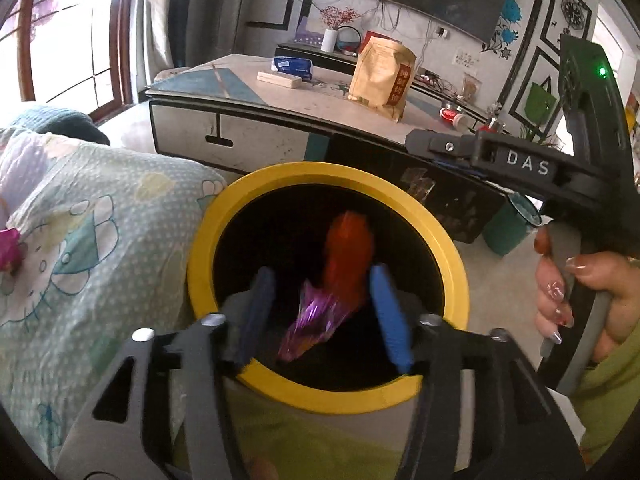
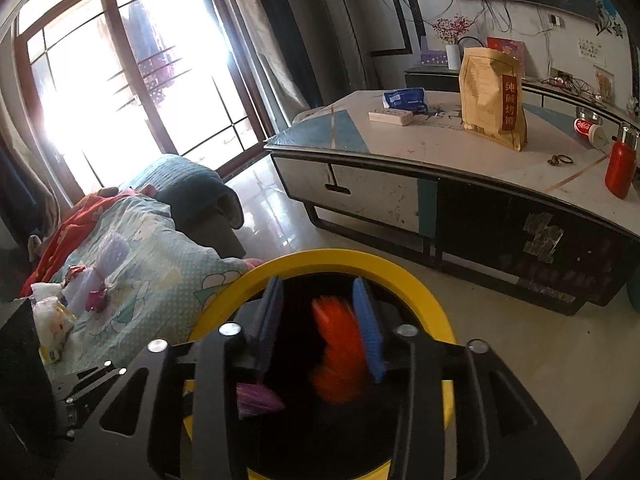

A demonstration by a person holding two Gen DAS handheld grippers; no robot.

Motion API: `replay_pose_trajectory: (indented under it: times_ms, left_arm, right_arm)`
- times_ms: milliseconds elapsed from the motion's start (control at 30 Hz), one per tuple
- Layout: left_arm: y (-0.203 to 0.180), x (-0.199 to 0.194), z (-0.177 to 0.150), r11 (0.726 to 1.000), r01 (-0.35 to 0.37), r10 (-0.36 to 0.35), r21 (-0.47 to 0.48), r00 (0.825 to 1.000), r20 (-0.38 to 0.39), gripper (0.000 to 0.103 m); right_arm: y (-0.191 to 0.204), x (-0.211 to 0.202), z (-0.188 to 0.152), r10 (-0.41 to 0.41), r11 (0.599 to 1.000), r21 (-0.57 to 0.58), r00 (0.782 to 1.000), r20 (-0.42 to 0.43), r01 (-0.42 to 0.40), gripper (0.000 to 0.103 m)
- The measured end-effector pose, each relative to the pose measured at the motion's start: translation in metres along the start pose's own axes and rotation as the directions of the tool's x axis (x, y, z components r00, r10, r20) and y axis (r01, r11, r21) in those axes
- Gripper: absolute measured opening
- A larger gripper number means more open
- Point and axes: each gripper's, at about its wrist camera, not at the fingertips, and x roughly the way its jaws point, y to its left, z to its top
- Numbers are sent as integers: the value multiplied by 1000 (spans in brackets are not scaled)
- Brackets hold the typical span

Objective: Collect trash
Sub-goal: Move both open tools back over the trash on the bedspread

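A: Where are your two grippers?

B: Both yours sit over the yellow-rimmed bin (image 1: 448, 248). Your left gripper (image 1: 320, 312) points down into its dark mouth, jaws parted about halfway. The purple wrapper (image 1: 310, 322) is between the pads and touches neither; it looks loose, over the opening.

A: And the orange piece?

B: The orange wrapper (image 1: 348, 252) is motion-blurred, also over the bin mouth. In the right wrist view it lies between the blue pads of your right gripper (image 2: 320, 328), whose jaws are likewise about half open. The pads do not press it. You hold nothing in either gripper.

A: Any trash still out?

B: Yes. On the patterned bedspread (image 2: 160, 264) beside the bin, a magenta wrapper (image 2: 97, 299) lies near a crumpled white wrapper (image 2: 52, 320). Another reddish scrap (image 2: 76, 271) sits just beyond them; too small to identify.

A: Surroundings?

B: The low surface (image 2: 420, 152) stands beyond the bin, carrying a tan paper bag (image 2: 492, 96), a blue packet (image 2: 404, 98), a red bottle (image 2: 620, 172) and a tipped red can (image 2: 586, 126). Your hand (image 1: 584, 300) on the right gripper's handle shows in the left wrist view.
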Motion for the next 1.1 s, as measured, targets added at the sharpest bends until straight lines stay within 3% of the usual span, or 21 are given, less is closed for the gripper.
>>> replay_pose_trajectory:
  times_ms: [200,300,433,733,1100]
  left_arm:
    - [1,-17,2,1000,-23,23,-17,999,43,82]
    - [5,-27,4,999,-41,43,-29,997,71,92]
    - [9,-41,5,996,-69,74,-58,992,98,92]
    - [21,-77,10,987,-126,143,-101,975,172,92]
    - [42,-125,4,964,-207,245,-165,934,259,92]
  right_arm:
    - [6,-5,1,-19,1000,-17,999,32,20,60]
    - [11,-11,3,-28,999,-37,998,58,30,66]
    - [20,-18,3,-20,998,-53,996,83,24,72]
    - [46,-32,5,8,995,-95,993,119,3,74]
    - [85,-50,5,81,987,-154,985,156,-57,79]
